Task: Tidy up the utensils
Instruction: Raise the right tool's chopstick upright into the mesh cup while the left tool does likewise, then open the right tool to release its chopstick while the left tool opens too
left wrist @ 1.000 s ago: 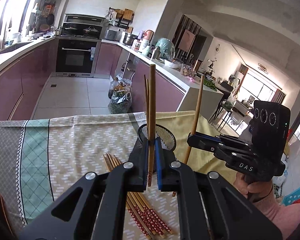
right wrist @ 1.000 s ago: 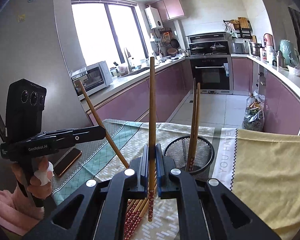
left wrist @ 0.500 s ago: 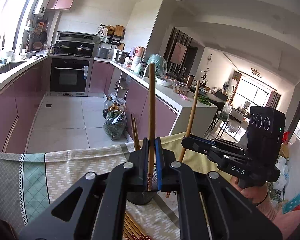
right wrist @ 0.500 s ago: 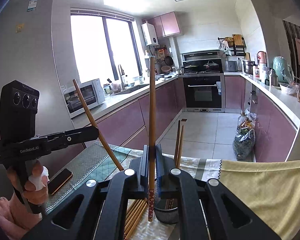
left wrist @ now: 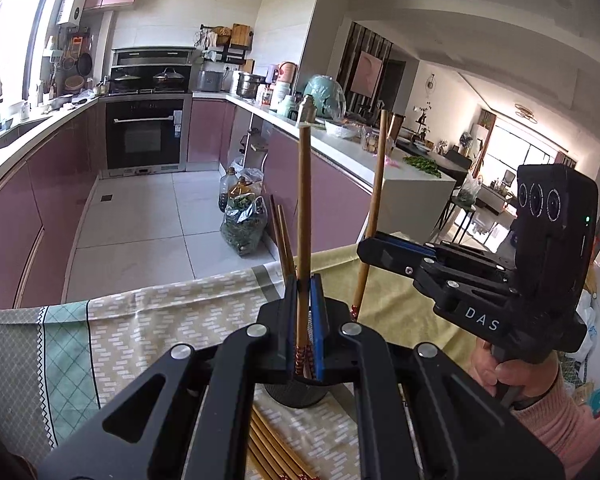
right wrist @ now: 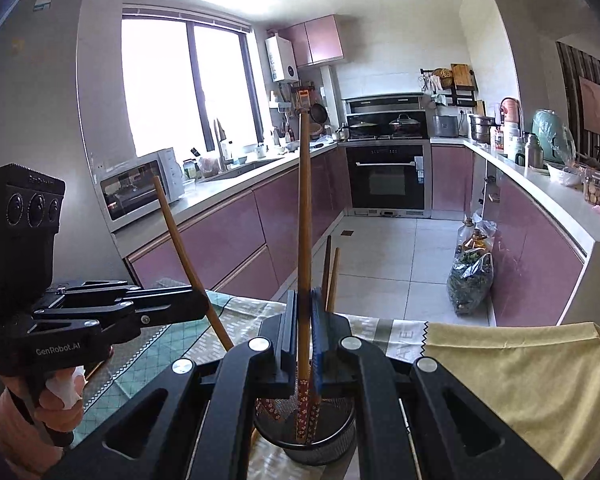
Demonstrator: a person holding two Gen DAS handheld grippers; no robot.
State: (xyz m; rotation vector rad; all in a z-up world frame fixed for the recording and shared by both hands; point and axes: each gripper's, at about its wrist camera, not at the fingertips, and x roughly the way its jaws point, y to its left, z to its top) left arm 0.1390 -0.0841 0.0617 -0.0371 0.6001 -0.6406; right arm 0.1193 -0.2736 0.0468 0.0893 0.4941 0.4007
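- The table (left wrist: pixel 180 320), under a patterned cloth (left wrist: pixel 52 344) and a yellow towel (right wrist: pixel 512 372), carries a black mesh holder (right wrist: pixel 324 446) and a row of loose chopsticks (left wrist: pixel 276 456) lying flat near the lower edge.
- The left gripper (left wrist: pixel 303 320) is clenched on one upright chopstick (left wrist: pixel 303 208), its patterned end low between the fingers (left wrist: pixel 287 320), over the holder's mouth.
- The right gripper (right wrist: pixel 303 332) likewise grips a chopstick (right wrist: pixel 304 216) upright, patterned tip already inside the holder rim.
- Two more chopsticks (right wrist: pixel 330 272) stand in the holder behind.
- Step in hand, as I judge it: dropping each held stick into the holder. Next calls for lowering, then opening the fingers one at a time.
- The two grippers sit close together, so the sticks could knock; those already standing narrow the opening.
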